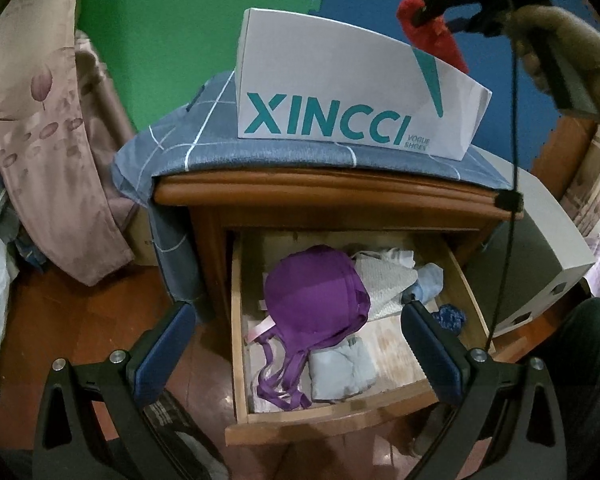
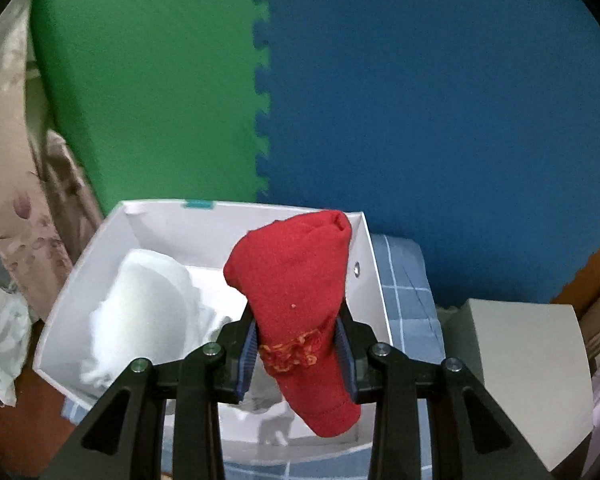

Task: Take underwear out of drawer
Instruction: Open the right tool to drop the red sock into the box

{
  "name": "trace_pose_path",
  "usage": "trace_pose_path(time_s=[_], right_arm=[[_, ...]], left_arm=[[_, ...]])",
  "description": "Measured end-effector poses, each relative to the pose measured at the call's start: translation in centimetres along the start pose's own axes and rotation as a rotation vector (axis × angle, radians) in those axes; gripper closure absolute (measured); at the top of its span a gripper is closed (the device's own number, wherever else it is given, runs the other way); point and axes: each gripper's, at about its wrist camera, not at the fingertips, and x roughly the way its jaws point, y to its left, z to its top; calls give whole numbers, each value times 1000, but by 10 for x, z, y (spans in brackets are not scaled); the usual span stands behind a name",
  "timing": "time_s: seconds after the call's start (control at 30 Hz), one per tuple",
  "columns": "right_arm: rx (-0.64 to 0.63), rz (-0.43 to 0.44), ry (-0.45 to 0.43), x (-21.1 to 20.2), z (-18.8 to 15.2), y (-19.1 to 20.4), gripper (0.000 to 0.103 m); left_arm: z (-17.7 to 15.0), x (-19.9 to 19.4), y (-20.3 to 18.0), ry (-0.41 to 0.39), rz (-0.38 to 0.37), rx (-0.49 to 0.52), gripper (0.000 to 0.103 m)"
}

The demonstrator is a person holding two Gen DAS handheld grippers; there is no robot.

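Left wrist view: the left gripper [image 1: 300, 332] hangs with its jaws spread wide and empty above the open wooden drawer [image 1: 240, 320] of a brown nightstand [image 1: 340, 196]. Inside the drawer, a purple padded bra [image 1: 316, 296] lies at the centre, its straps trailing toward 7 o'clock; a folded pale grey garment [image 1: 342, 368] sits just beside it at 5 o'clock, and white knitted cloth [image 1: 384, 284] with a light blue piece [image 1: 430, 278] lies toward 2 o'clock. On the nightstand top, over a blue checked cloth [image 1: 204, 144], stands a white cardboard shoe box printed XINCCI [image 1: 340, 92]. At 1 o'clock the right gripper [image 1: 424, 12] carries a red knitted garment [image 1: 432, 36] above the far edge of the box.

Right wrist view: the right gripper [image 2: 296, 356] pinches the red knitted garment [image 2: 296, 292] across its middle, near a band of orange trim, both ends hanging free. It hovers over the open shoe box [image 2: 374, 280], where a white padded garment [image 2: 148, 304] already lies toward 9 o'clock.

The red piece looks light, soft and limp, so it should drop cleanly once let go. The bra looks springy and bulky; a pinch on the cup's edge or at the strap root would likely hold better than on the rounded dome.
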Motion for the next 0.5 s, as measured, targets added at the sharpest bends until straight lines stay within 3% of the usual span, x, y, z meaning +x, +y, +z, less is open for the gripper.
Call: trace_pose_path(time_s=[0.27, 0.37, 0.4, 0.47, 0.5], right_arm=[[66, 12, 130, 64, -22, -18, 65], [-18, -48, 116, 68, -28, -9, 56], [-39, -43, 123, 68, -28, -5, 49], [-40, -14, 118, 62, -29, -3, 48], [-14, 11, 66, 48, -30, -7, 48]], left_arm=[[-1, 10, 0, 32, 1, -4, 1], [-2, 13, 0, 44, 6, -12, 1], [-2, 15, 1, 48, 9, -13, 1], [-4, 17, 1, 51, 19, -11, 1], [-4, 18, 1, 52, 25, -10, 1]])
